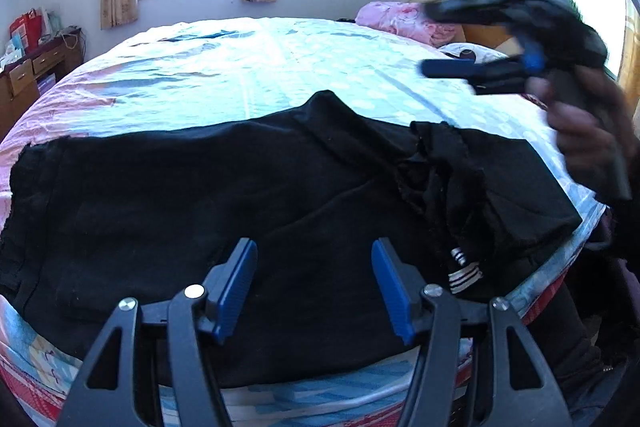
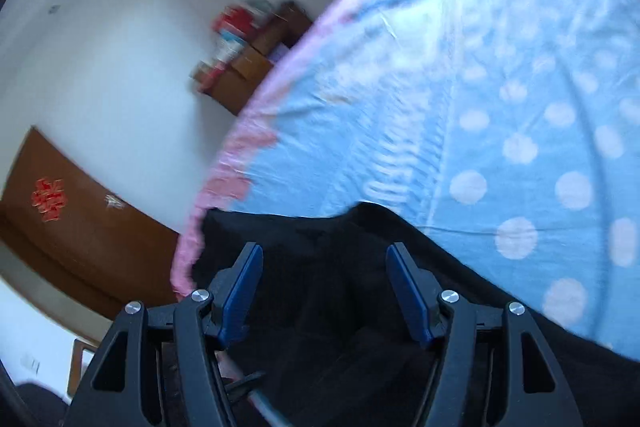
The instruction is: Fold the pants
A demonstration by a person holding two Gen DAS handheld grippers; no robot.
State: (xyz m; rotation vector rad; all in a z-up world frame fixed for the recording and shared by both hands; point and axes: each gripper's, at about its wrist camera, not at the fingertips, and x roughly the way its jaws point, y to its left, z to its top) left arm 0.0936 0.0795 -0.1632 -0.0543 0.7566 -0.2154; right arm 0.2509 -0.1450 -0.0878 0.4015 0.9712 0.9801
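Observation:
Black pants (image 1: pixel 200 195) lie folded across the near edge of the bed, with white stripes (image 1: pixel 464 269) showing at the right. My left gripper (image 1: pixel 314 247) hovers low over their near part, jaws open, nothing between the blue pads (image 1: pixel 240 279). My right gripper (image 1: pixel 428 39) is raised above the right end of the pants, held by a hand (image 1: pixel 580 131), blurred, with its jaws apart and empty. In the right wrist view the right gripper (image 2: pixel 325 251) stands open above the pants (image 2: pixel 320 307), and the view is tilted.
The bed sheet (image 1: pixel 280 67) is blue with white dots and a pink border. A pink pillow (image 1: pixel 400 19) lies at the far right by the headboard. A wooden dresser (image 1: pixel 28 79) stands to the left. A brown door (image 2: pixel 80 227) is beyond the bed's end.

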